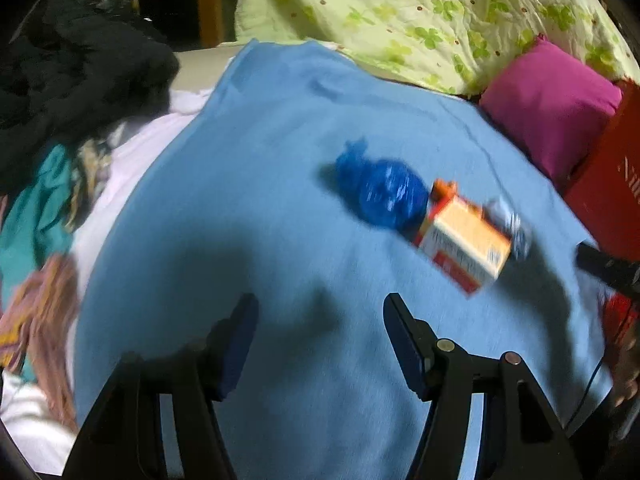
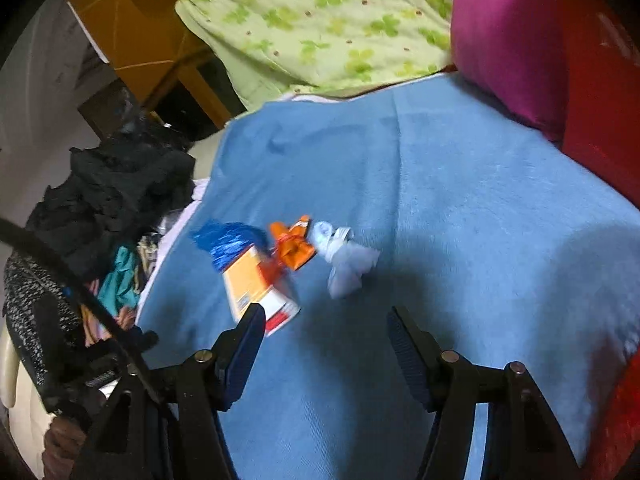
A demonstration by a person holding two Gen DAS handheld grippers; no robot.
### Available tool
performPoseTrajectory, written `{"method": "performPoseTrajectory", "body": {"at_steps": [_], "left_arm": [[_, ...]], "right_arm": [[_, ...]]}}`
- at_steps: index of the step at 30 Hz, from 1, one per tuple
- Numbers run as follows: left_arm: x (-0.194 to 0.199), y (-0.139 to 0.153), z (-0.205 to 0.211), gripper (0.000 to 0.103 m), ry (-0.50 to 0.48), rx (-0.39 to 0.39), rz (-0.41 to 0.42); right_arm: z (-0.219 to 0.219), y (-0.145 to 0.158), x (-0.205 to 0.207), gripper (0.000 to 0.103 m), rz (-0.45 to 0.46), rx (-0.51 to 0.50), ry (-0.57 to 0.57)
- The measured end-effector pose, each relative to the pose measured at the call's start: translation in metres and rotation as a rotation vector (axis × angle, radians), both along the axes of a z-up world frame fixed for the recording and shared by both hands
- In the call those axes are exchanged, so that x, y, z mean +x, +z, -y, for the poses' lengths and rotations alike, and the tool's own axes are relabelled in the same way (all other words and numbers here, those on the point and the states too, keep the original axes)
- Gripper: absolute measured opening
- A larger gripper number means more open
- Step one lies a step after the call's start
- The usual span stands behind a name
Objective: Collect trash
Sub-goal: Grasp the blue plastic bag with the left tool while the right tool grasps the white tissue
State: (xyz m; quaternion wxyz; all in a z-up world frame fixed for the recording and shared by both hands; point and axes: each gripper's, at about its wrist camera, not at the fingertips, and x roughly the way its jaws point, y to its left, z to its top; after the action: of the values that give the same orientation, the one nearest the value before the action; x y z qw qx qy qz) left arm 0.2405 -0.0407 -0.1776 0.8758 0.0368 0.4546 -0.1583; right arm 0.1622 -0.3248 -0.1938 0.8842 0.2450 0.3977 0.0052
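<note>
1. Trash lies in a small cluster on a light blue fleece blanket (image 1: 248,184), seen from the left wrist: a crumpled dark blue plastic bag (image 1: 380,192), an orange-and-white cardboard carton (image 1: 466,246) touching it, a scrap of orange wrapper (image 1: 444,188) and a crumpled white wrapper (image 1: 514,226), all toward the blanket's right edge.
2. Left gripper (image 1: 320,320) hangs over bare blanket, its jaws about half apart with nothing between them, well short of the cluster.
3. Beyond the blanket's far edge sit a green clover-print quilt (image 1: 420,12), a magenta cushion (image 1: 552,108) and a red box (image 1: 612,184); a heap of black clothing (image 1: 80,72) borders the left edge.
4. From the right wrist, the same cluster sits near the blanket's (image 2: 460,208) left edge: bag (image 2: 228,240), carton (image 2: 252,284), orange wrapper (image 2: 294,246) and white wrapper (image 2: 344,260).
5. Right gripper (image 2: 326,322) is about half open and holds nothing; its left finger (image 2: 244,352) overlaps the carton's near corner in the picture, though contact cannot be told through the blur.
</note>
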Motion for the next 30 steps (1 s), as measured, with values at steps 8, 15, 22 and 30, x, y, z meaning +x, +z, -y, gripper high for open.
{"method": "performPoseTrajectory", "body": {"at_steps": [8,15,22,30], "left_arm": [[0.081,0.005,0.045,0.065,-0.046,-0.097,-0.063],[0.134,-0.036,0.079,0.066,-0.033,-0.155,-0.280],[0.119,-0.037,0.056,0.051,0.023,-0.226,-0.281],[0.021,0.053,0.027,0.051,0.020,-0.064,0.023]], "right_arm": [[-0.001,-0.028,0.073,0.047,-0.045,-0.073,0.049],[-0.007,-0.052,0.090,0.038,-0.084,-0.129,0.089],[-0.009,-0.033,0.059,0.030,-0.045,-0.081,0.072],[-0.025,0.032,-0.015,0.030,0.113,-0.044,0.051]]}}
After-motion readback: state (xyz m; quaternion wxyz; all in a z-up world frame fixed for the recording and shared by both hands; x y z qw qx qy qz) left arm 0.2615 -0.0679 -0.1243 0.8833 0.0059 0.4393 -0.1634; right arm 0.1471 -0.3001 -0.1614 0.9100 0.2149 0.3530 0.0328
